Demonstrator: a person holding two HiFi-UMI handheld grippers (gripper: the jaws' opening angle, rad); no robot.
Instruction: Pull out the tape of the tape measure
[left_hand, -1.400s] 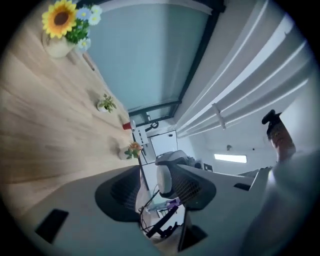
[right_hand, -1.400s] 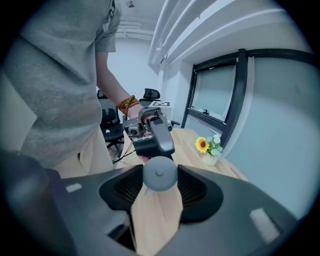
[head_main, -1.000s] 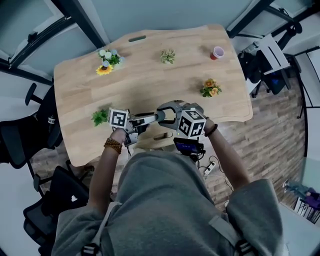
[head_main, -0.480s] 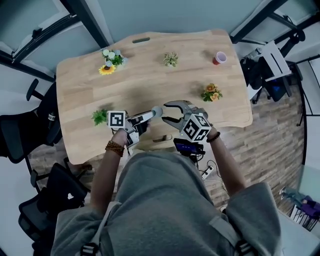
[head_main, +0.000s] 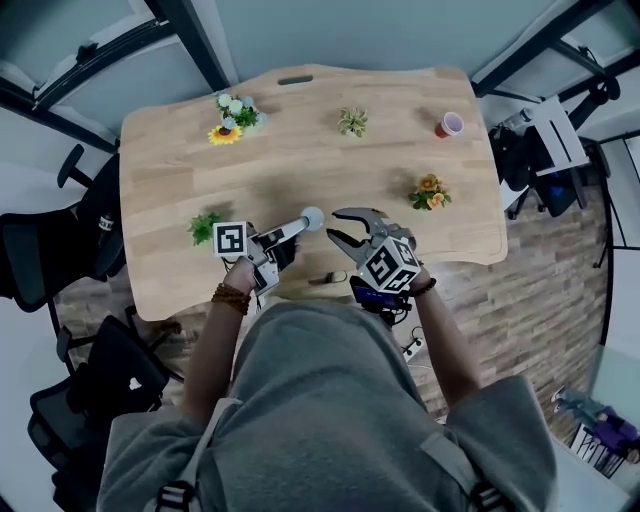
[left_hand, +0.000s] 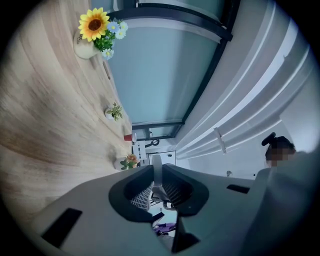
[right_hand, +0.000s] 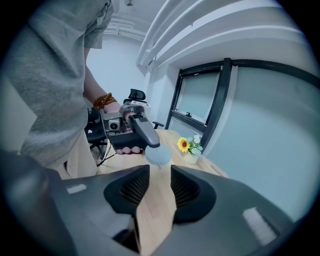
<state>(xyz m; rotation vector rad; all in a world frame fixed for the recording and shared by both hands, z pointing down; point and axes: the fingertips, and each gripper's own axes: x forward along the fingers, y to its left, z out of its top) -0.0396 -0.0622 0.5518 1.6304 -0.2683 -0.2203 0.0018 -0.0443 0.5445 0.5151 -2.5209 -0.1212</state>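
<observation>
Cool, even light fills the room, bright without glare. The table (head_main: 300, 160) carries only faint, soft shadows. Both gripper views bulge strongly and darken to black at their round edges; the nearest parts look blurred.

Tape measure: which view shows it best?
Right gripper view: the round tape measure shows face-on and close, at the tip of the left gripper, whose jaws have just closed on it. Left gripper view shows only its thin edge. Head view shows a small pale disc.
</observation>
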